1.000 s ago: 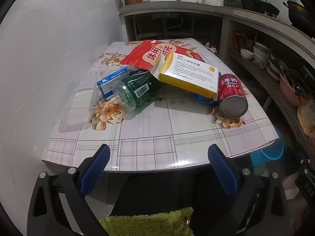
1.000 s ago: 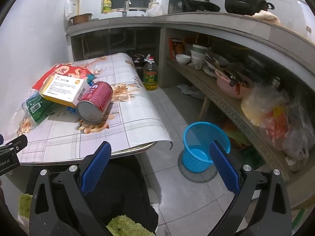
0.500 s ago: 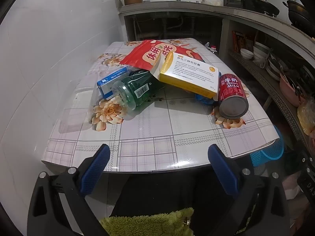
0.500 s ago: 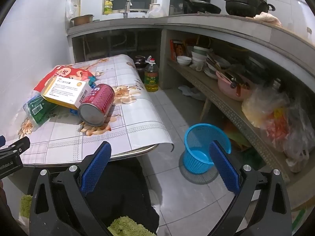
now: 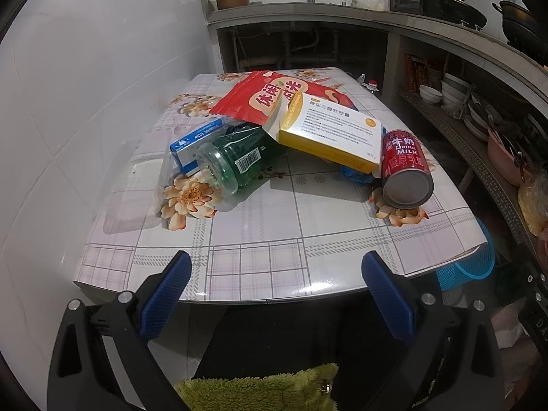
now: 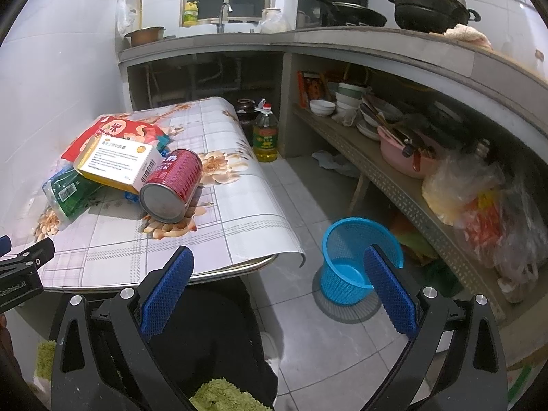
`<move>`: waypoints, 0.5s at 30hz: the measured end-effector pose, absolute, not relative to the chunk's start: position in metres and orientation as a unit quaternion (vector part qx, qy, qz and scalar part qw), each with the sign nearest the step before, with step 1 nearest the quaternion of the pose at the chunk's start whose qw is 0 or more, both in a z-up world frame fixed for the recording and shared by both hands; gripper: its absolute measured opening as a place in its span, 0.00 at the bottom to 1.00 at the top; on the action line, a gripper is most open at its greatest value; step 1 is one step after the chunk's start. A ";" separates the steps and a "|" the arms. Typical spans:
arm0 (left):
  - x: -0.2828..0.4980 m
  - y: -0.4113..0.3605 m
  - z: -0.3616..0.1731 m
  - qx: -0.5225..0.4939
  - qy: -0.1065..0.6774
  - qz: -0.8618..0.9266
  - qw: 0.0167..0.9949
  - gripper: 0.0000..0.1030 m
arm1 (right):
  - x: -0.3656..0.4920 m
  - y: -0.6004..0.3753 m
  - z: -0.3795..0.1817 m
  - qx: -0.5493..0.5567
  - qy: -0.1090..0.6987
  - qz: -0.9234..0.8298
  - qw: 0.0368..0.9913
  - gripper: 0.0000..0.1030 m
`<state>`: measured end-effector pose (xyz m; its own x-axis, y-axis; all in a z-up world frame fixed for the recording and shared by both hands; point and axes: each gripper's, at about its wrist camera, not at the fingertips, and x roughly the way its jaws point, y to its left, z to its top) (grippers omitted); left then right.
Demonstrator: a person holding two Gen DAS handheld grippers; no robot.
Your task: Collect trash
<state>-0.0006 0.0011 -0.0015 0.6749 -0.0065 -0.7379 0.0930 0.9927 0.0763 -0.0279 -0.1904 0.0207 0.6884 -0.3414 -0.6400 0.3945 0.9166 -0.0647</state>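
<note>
Trash pile: I see it heaped mid-frame on the tabletop (image 5: 274, 226) in my left wrist view, and at centre left in my right wrist view.
Red can (image 5: 406, 167): on its side at the right of the pile, its flat end towards me, "MILK" readable; touching the yellow-and-white box (image 5: 328, 135).
Yellow-and-white box: propped at a tilt over the pile, one flap open; what holds it up underneath is hidden from me.
Green jar (image 5: 233, 162): on its side at centre left, clear rim towards me, barcode label up; its far end is tucked under the box.
Blue-and-white carton (image 5: 195, 140): just behind the jar, partly covered by it.
Red snack bag (image 5: 270, 97): at the back of the pile, its near edge buried under the box.
Blue scrap (image 5: 356, 174): peeks from under the box beside the can; I cannot make out what it is.
Blue basket (image 6: 356, 260): on the floor at lower right of centre in my right view, well apart from the pile; in the left view only a sliver shows past the tabletop's edge.
Left tool (image 5: 274, 284): spread wide, holding nothing, at the tabletop's near edge.
Right tool (image 6: 277, 281): spread wide, holding nothing, over the floor between tabletop corner and basket.
Green fuzzy fabric (image 5: 260, 388): cut off by the bottom of the frame.
</note>
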 end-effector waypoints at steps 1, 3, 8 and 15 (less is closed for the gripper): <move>-0.001 0.001 -0.002 0.054 0.402 -0.027 0.913 0.95 | -0.027 -0.190 0.021 0.039 0.340 -0.200 0.918 0.93; -0.001 0.001 -0.002 0.054 0.403 -0.027 0.913 0.95 | -0.027 -0.190 0.021 0.040 0.340 -0.200 0.918 0.93; -0.001 0.001 -0.002 0.054 0.402 -0.028 0.913 0.95 | -0.027 -0.188 0.020 0.039 0.339 -0.200 0.918 0.93; 0.002 0.005 -0.001 0.053 0.402 -0.026 0.914 0.95 | -0.027 -0.189 0.021 0.040 0.339 -0.200 0.919 0.93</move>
